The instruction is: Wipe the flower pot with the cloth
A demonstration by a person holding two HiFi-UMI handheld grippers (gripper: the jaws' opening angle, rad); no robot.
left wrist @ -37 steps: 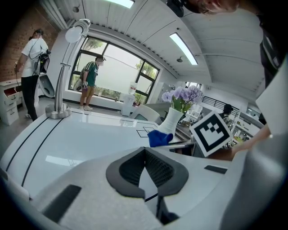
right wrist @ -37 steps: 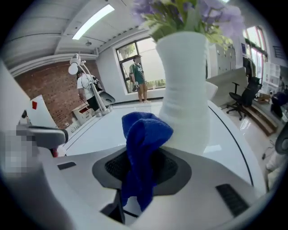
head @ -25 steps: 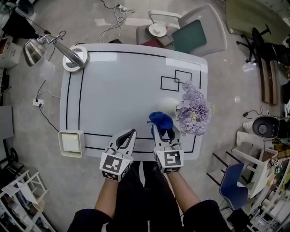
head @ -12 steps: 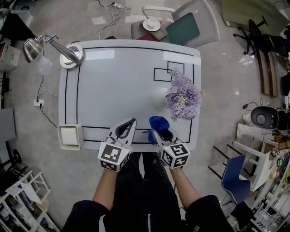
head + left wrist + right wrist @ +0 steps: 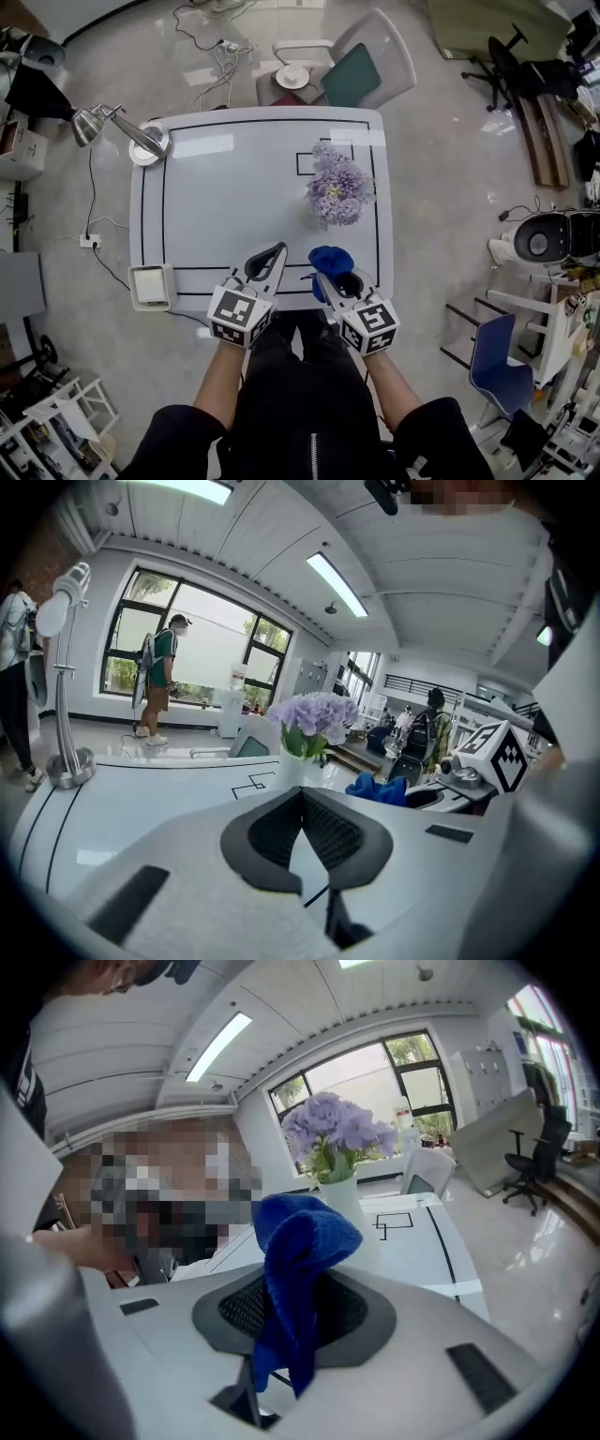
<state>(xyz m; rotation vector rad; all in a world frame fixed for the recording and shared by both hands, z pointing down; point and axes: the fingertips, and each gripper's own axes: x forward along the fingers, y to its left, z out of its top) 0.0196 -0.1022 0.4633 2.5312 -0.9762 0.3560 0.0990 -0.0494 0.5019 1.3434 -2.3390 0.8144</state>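
The flower pot (image 5: pixel 343 1196), plain white, stands on the surface (image 5: pixel 230 202). Lilac blossoms (image 5: pixel 337 186) hide it from the head view. Short of the pot, apart from it, the right hand-held gripper (image 5: pixel 327 274) pinches a crumpled blue cloth (image 5: pixel 302 1241). The left hand-held gripper (image 5: pixel 302 810) is pressed together, empty.
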